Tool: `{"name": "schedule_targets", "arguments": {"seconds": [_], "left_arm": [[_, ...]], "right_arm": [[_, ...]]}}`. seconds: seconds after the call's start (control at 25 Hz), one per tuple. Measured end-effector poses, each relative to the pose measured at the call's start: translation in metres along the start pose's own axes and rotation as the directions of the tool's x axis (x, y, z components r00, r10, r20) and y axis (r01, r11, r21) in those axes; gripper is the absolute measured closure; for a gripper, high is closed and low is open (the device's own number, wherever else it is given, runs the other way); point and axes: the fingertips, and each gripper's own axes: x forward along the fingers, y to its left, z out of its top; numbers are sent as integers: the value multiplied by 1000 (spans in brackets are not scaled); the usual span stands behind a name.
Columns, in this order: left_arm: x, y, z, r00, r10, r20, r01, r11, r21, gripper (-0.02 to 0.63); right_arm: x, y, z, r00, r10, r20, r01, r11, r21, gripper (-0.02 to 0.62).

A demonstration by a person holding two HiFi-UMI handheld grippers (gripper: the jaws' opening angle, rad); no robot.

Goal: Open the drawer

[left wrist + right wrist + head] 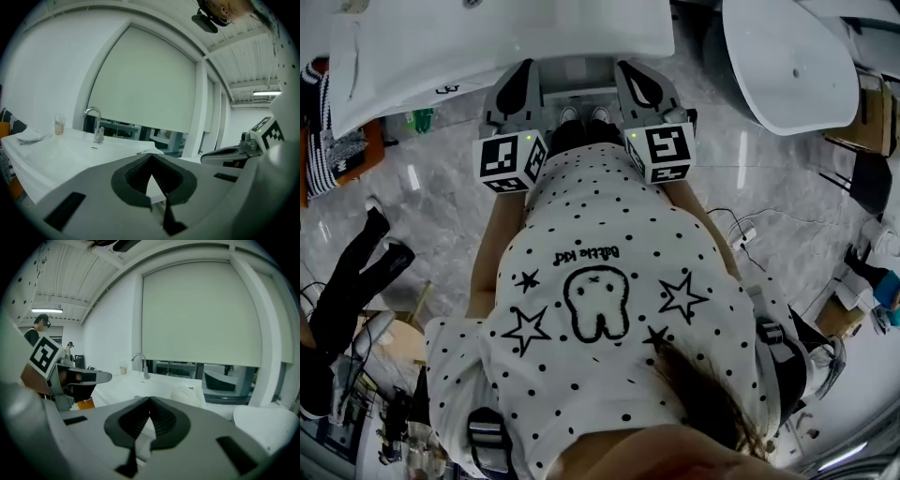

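Seen from the head view, I hold both grippers side by side in front of my body, pointing at the edge of a white counter point(487, 37). Between them, under the counter edge, shows a pale panel point(577, 73); I cannot tell whether it is the drawer front. My left gripper point(517, 89) point(151, 155) is shut, tips together, with nothing between them. My right gripper point(642, 89) point(150, 399) is likewise shut and holds nothing. Both gripper views look over the counter top towards a chrome faucet point(96, 124) point(140, 363).
A small cup point(58, 125) and a folded white cloth point(30, 135) lie at the counter's far left. A large white tub point(797, 56) stands to the right. Someone's dark legs point(356, 272) are at the left, and cables point(741, 230) lie on the marble floor.
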Motion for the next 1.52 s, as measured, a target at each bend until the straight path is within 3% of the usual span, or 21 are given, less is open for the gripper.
{"name": "schedule_targets", "arguments": {"seconds": [0.32,0.56,0.68,0.84,1.16,1.52], "left_arm": [[-19,3,30,999,-11,45,10,1000,16,603],[-25,-5,22,999,-24,48,24,1000,-12,603],[-26,-14,30,996,-66,60,64,998,22,601],[-24,-18,32,995,-84,45,82,995,56,601],[-20,-15,29,996,-93,9,92,994,51,601],[-24,-12,30,995,-83,50,80,996,46,601]], "right_arm": [[5,8,18,1000,-18,25,18,1000,6,581],[-13,16,31,995,34,98,-33,999,-14,581],[-10,24,33,995,47,85,-42,998,-55,581],[-7,24,35,995,47,85,-44,998,-41,581],[4,31,33,994,85,76,-81,995,-49,581],[10,33,30,992,113,63,-109,992,-55,581]]}}
